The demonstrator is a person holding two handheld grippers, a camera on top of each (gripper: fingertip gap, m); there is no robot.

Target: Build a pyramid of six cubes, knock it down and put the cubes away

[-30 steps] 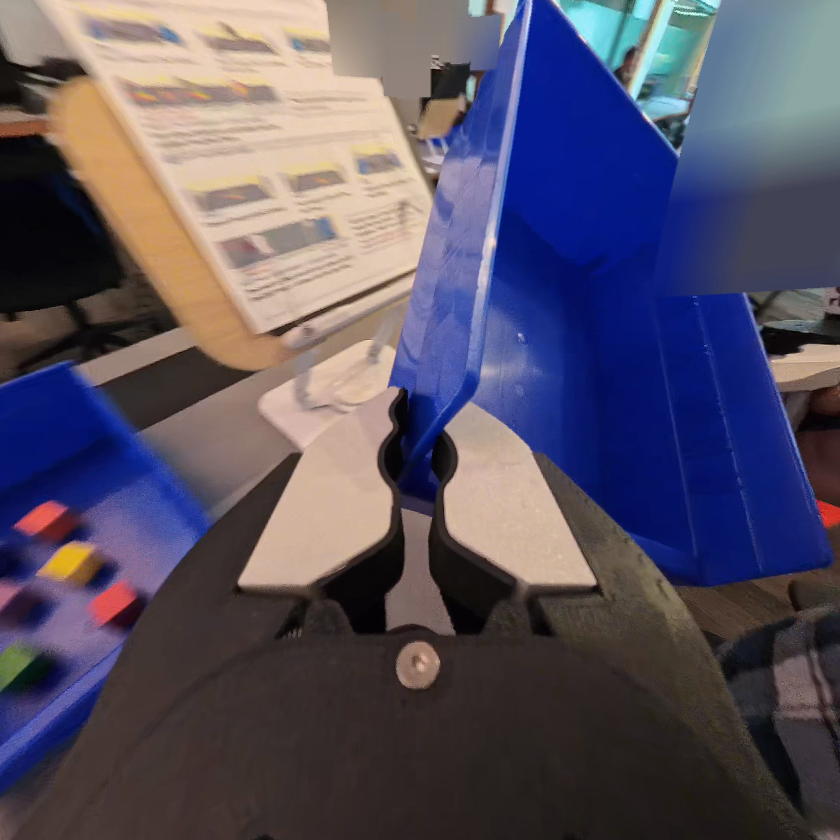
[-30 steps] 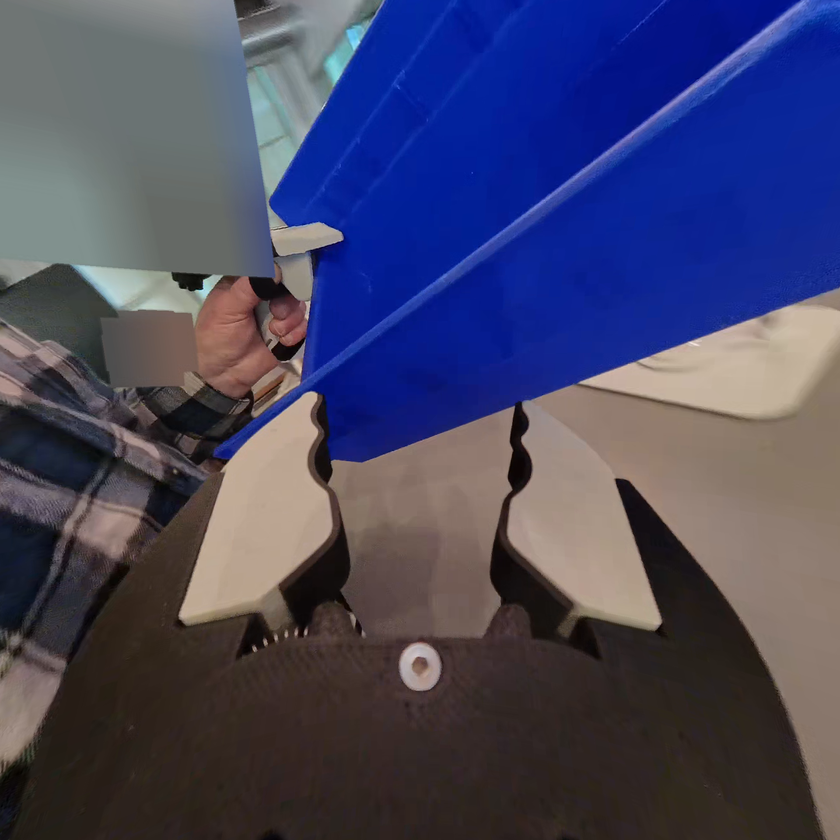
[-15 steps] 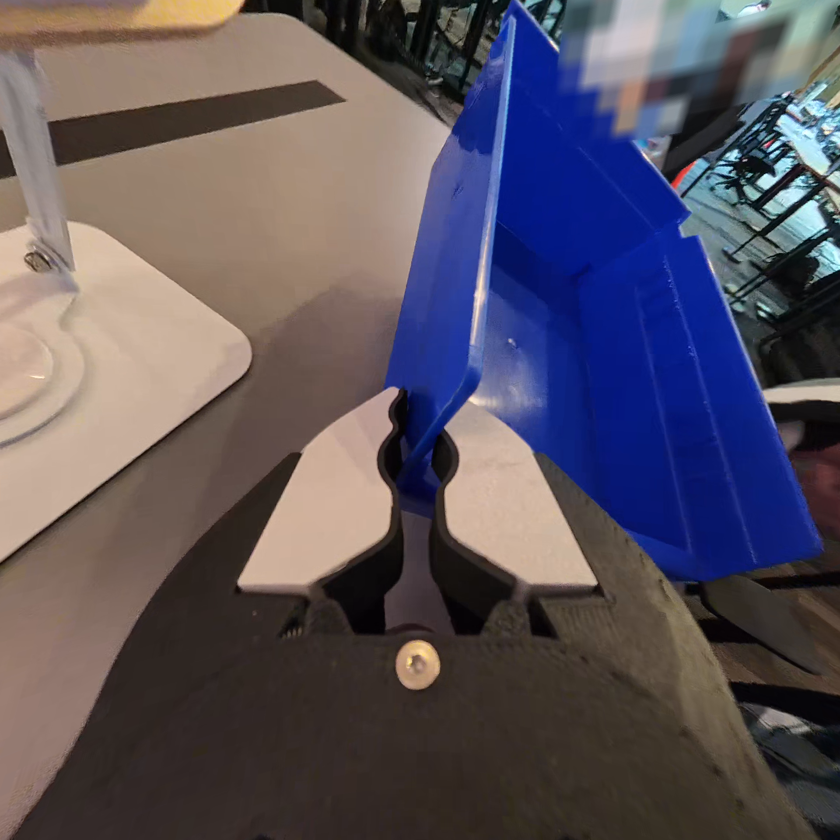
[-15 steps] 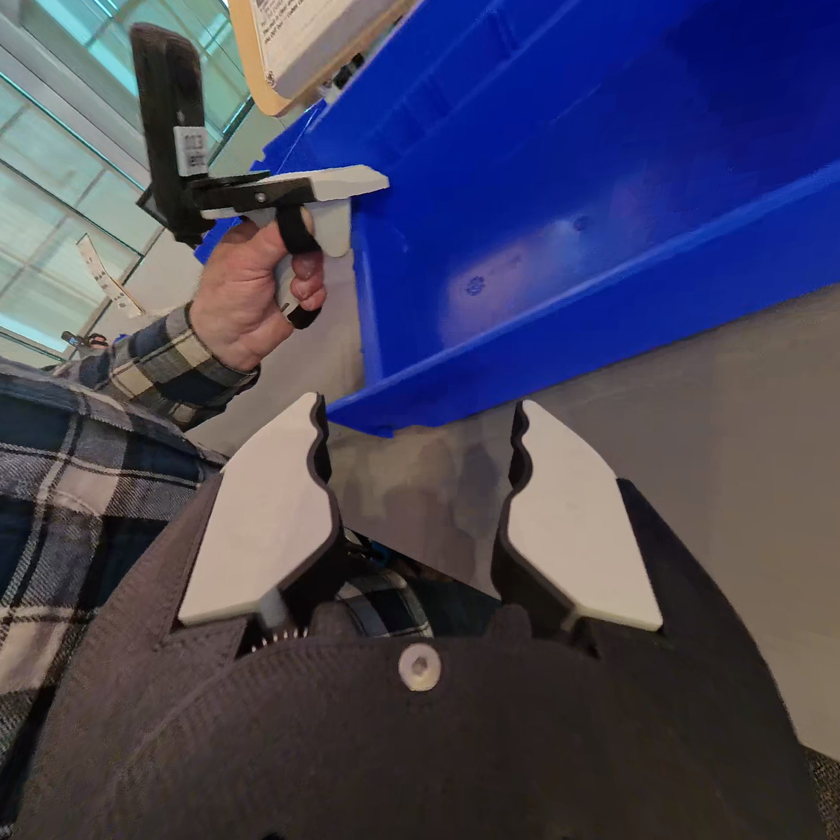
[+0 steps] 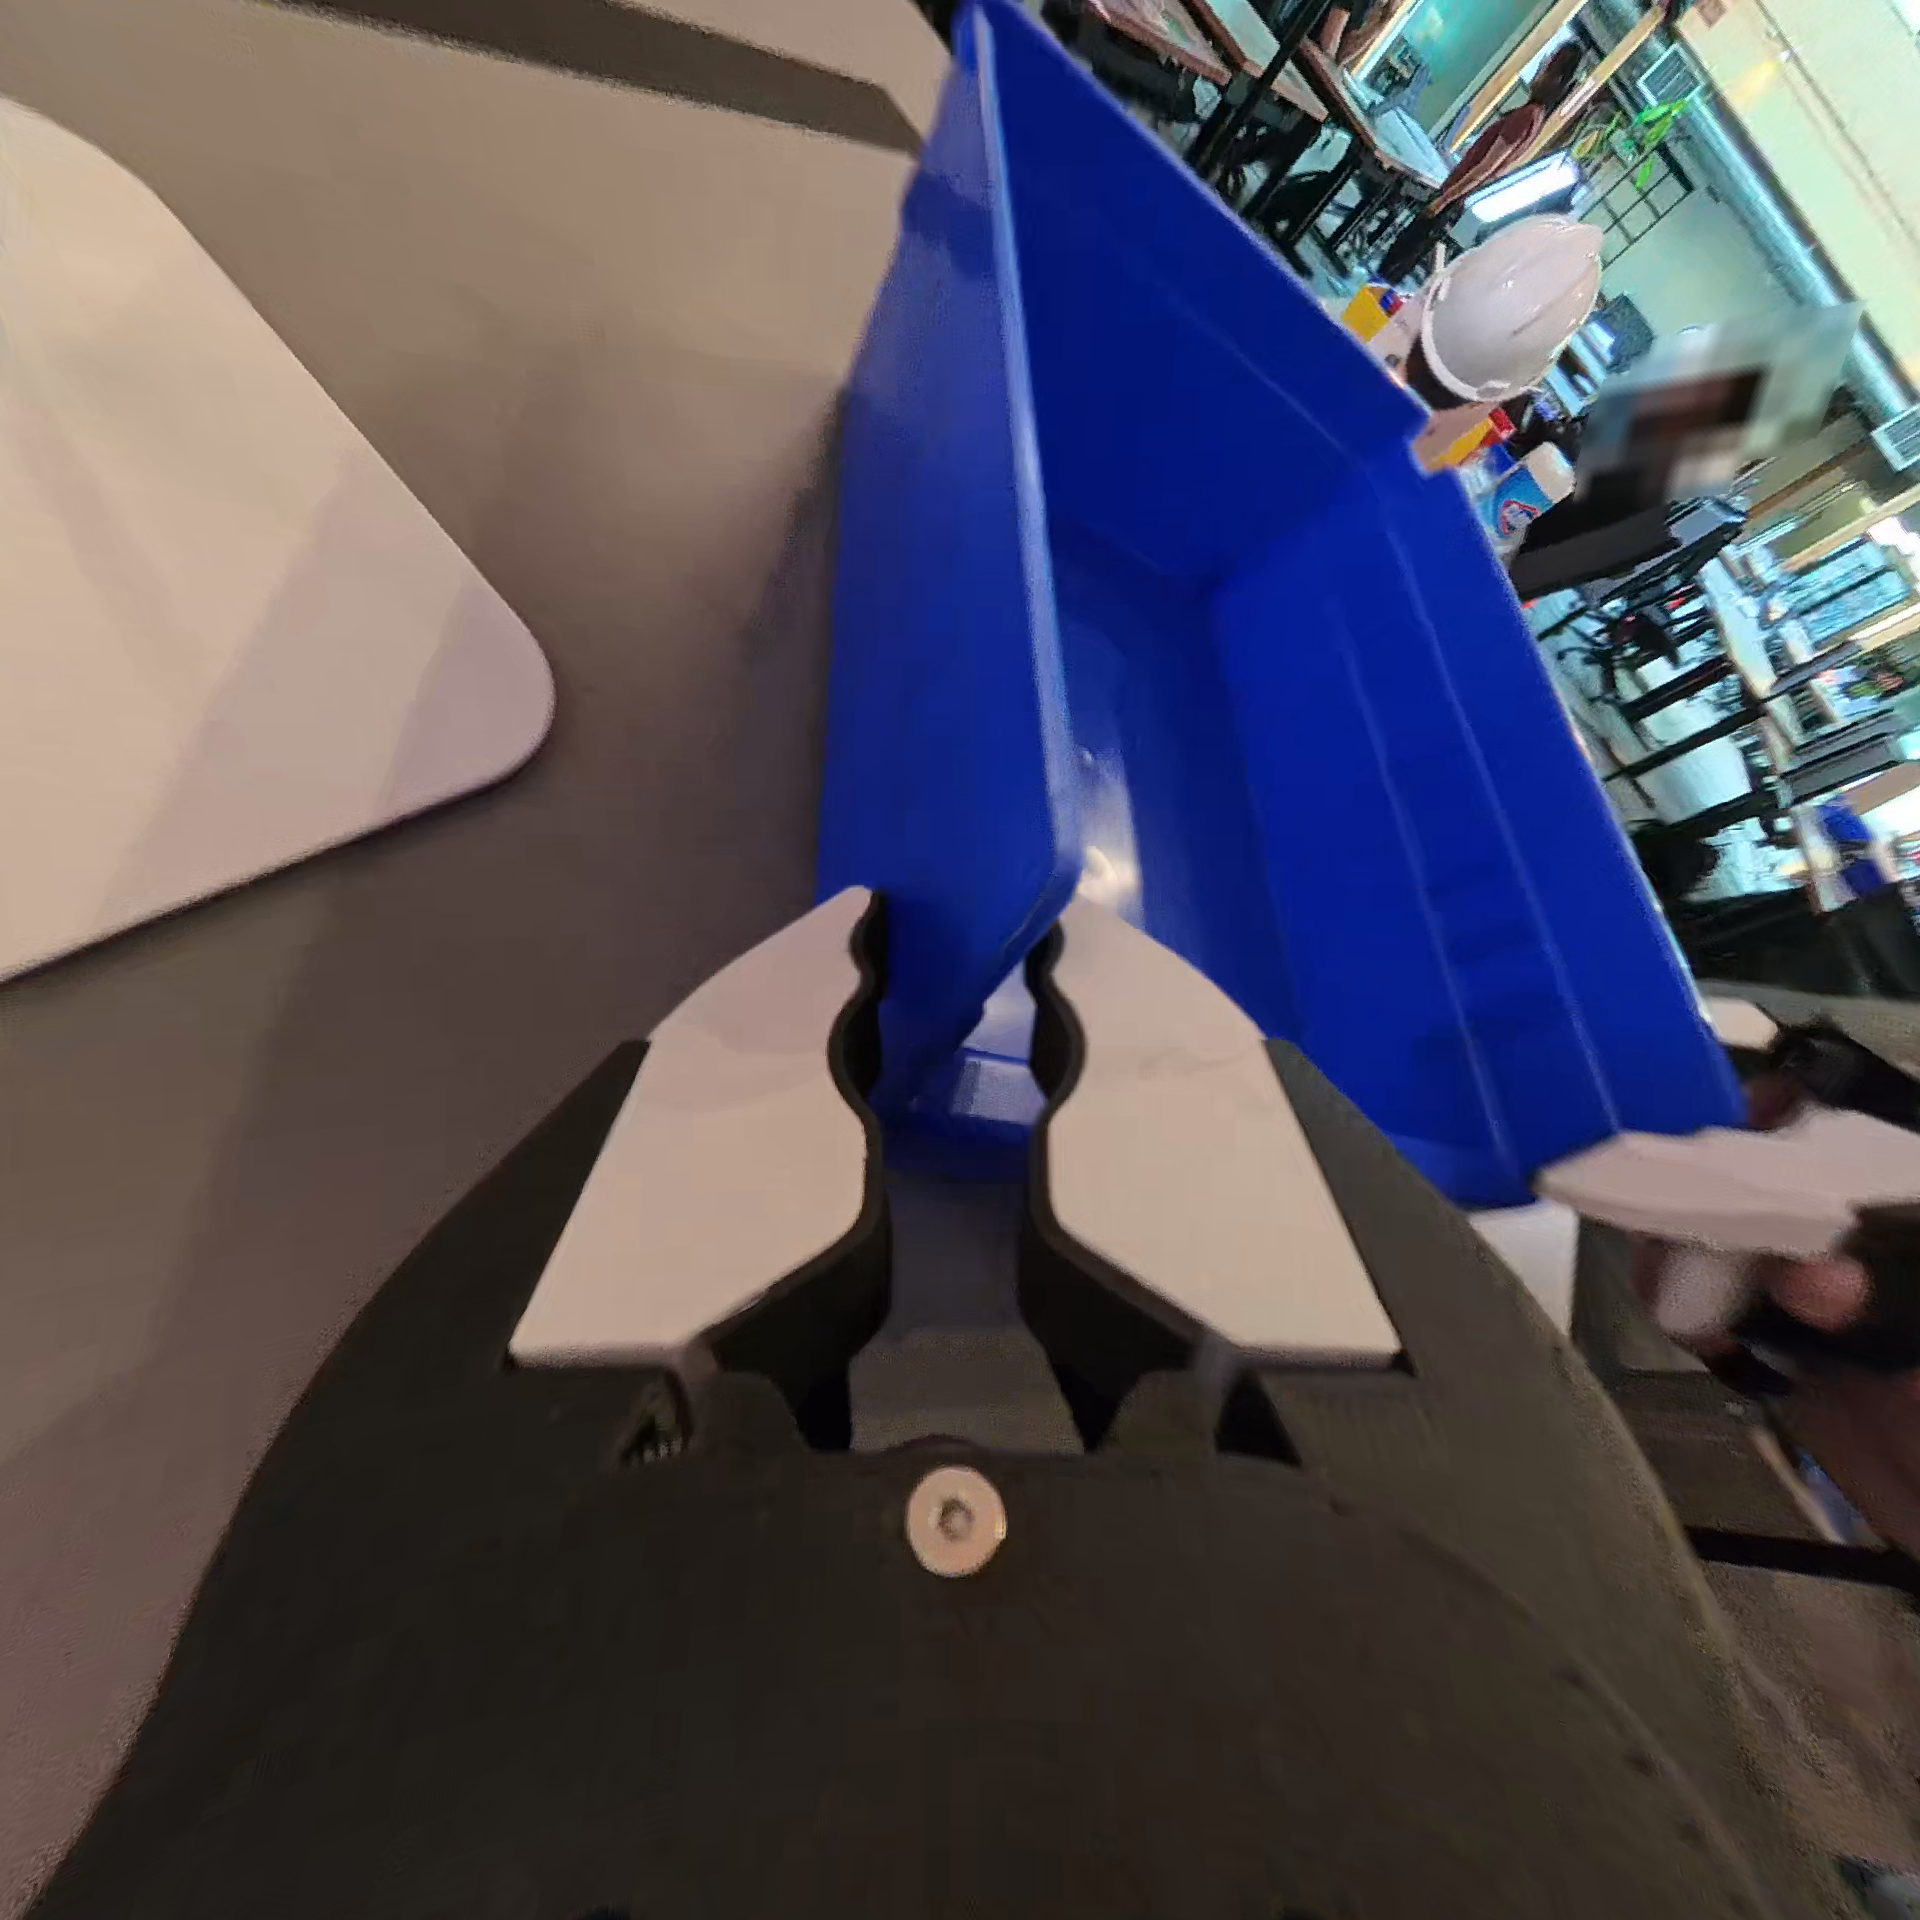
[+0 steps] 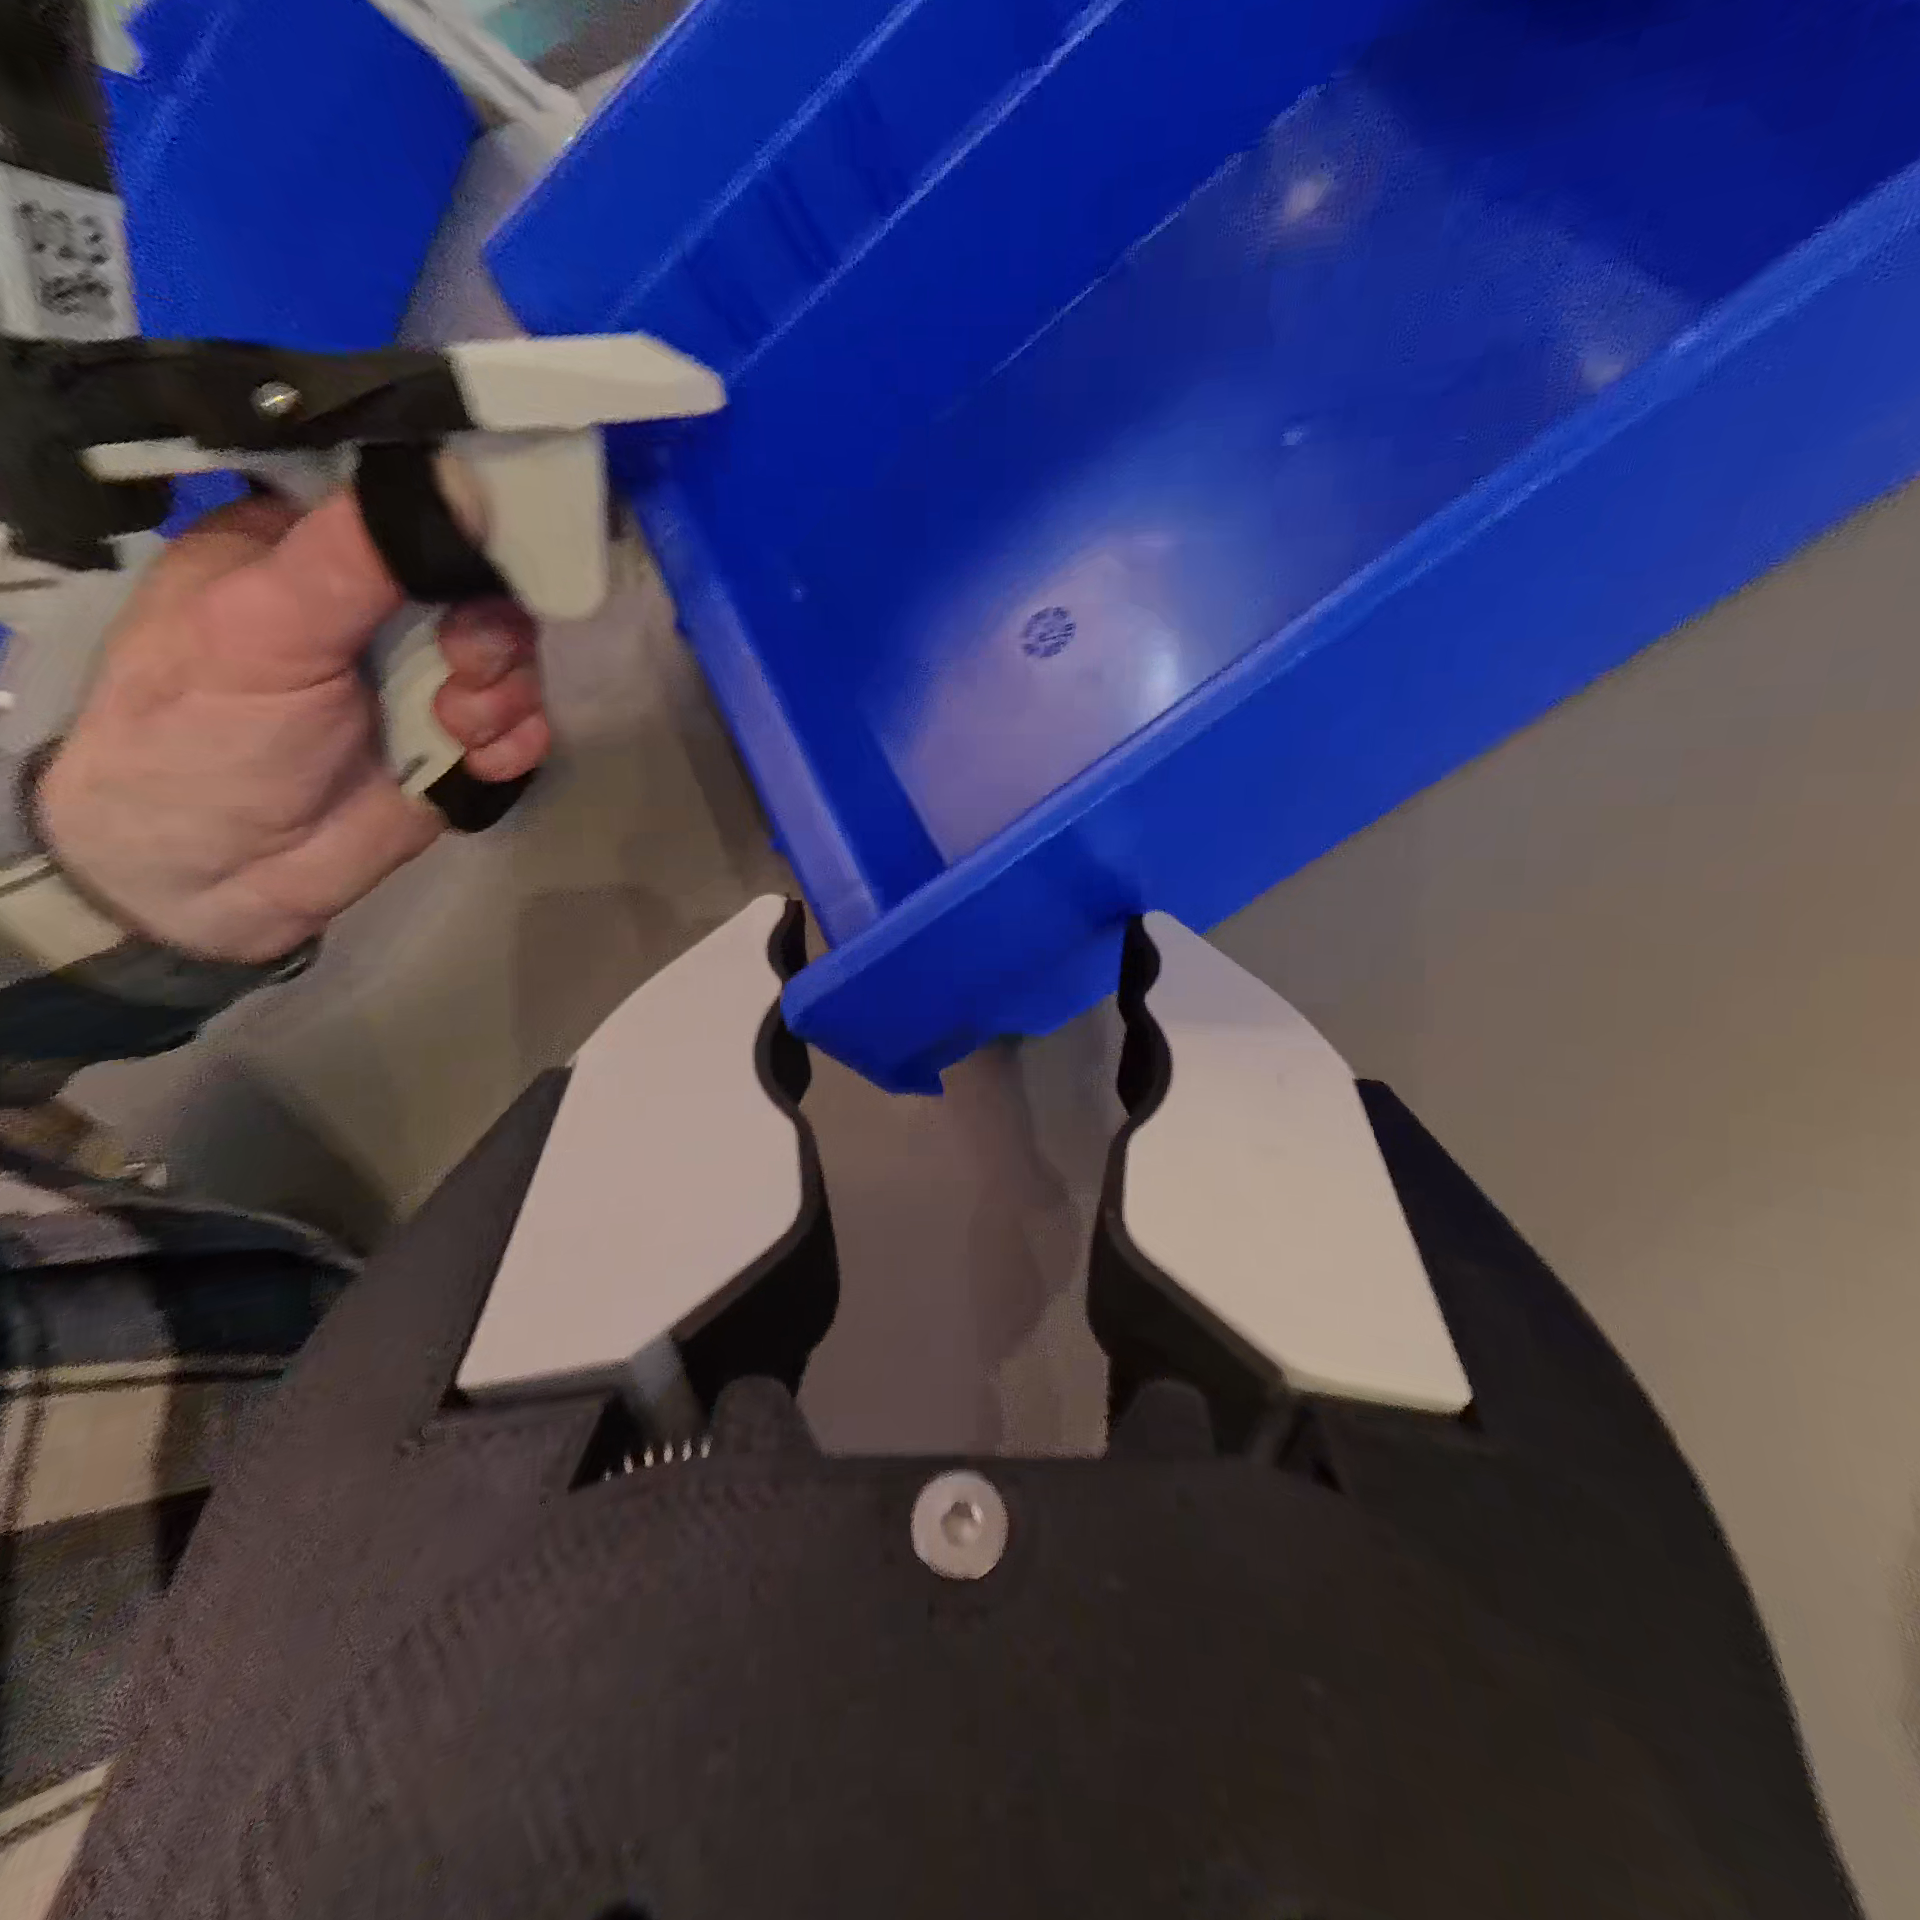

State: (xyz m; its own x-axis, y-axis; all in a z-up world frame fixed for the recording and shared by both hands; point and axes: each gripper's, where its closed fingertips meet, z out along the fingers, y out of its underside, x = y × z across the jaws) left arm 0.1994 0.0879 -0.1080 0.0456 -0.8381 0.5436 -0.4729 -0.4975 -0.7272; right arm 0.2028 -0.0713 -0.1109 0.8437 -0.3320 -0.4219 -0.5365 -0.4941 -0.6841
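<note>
An empty blue bin (image 5: 1299,727) rests tilted on the grey table (image 5: 520,312). My left gripper (image 5: 956,914) is open, with the bin's side wall standing between its parted pads. In the right wrist view the bin (image 6: 1247,416) shows its bare inside. My right gripper (image 6: 961,914) is shut on the bin's near corner, with a pad against each side of the corner flange. The left gripper also shows in the right wrist view (image 6: 623,436), held by a hand (image 6: 229,748), its fingers astride the bin's rim. No cubes are in view.
A white base plate (image 5: 208,623) of a stand lies on the table left of the bin. A second blue bin (image 6: 291,156) stands at the far left. A plaid sleeve (image 6: 62,1403) is at the left edge. Office furniture and a white hard hat (image 5: 1507,301) are behind. The gap from one gripper's tips to the other's is roughly 15 cm.
The bin came down from raised to the table. My left gripper's pads opened off the bin wall. My right gripper moved to the bin's corner and its pads closed on it.
</note>
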